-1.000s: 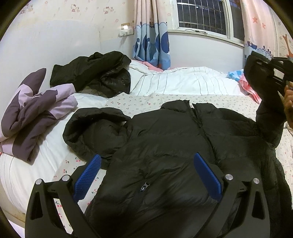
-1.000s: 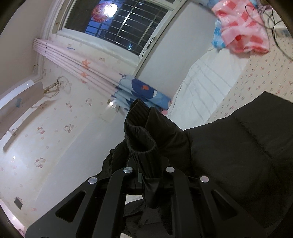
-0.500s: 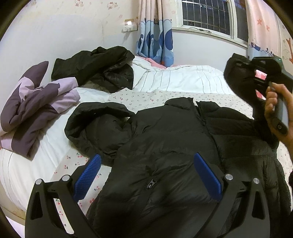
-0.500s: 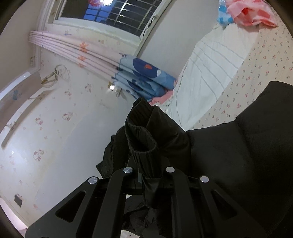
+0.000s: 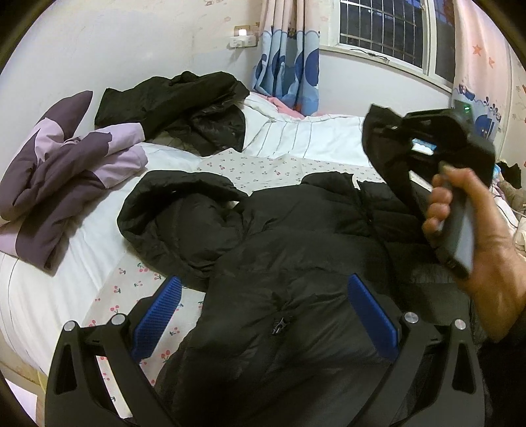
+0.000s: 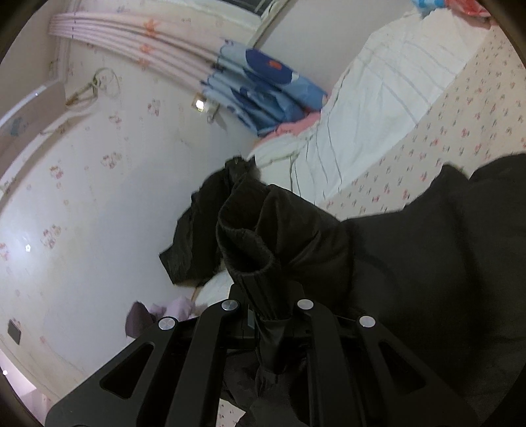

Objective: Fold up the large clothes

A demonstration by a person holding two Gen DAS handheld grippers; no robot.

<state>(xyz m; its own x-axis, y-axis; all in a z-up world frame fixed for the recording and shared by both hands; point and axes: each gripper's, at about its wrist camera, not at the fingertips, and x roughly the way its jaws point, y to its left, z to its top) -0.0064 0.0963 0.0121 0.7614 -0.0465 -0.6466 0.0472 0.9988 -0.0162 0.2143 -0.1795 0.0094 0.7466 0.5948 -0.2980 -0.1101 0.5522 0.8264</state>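
A black hooded puffer jacket [image 5: 289,249] lies spread on the bed, hood [image 5: 177,223] to the left. My left gripper [image 5: 263,308] is open, its blue pads [image 5: 157,315] hovering over the jacket's zipped front. My right gripper [image 5: 391,131] is at the right, raised above the jacket, shut on the jacket's sleeve cuff [image 5: 378,144]. In the right wrist view the right gripper [image 6: 273,318] clamps the black sleeve cuff [image 6: 250,243], which stands up from the jaws, with the jacket body [image 6: 443,262] to the right.
A second black jacket [image 5: 184,105] and a purple garment [image 5: 65,170] lie at the far left of the bed [image 5: 312,141]. Wall, blue curtain [image 5: 289,72] and barred window [image 5: 388,23] are behind. Pink items lie at the bed's far right.
My right gripper has carried the sleeve cuff leftward and inward over the jacket body. The left gripper stayed open over the jacket front.
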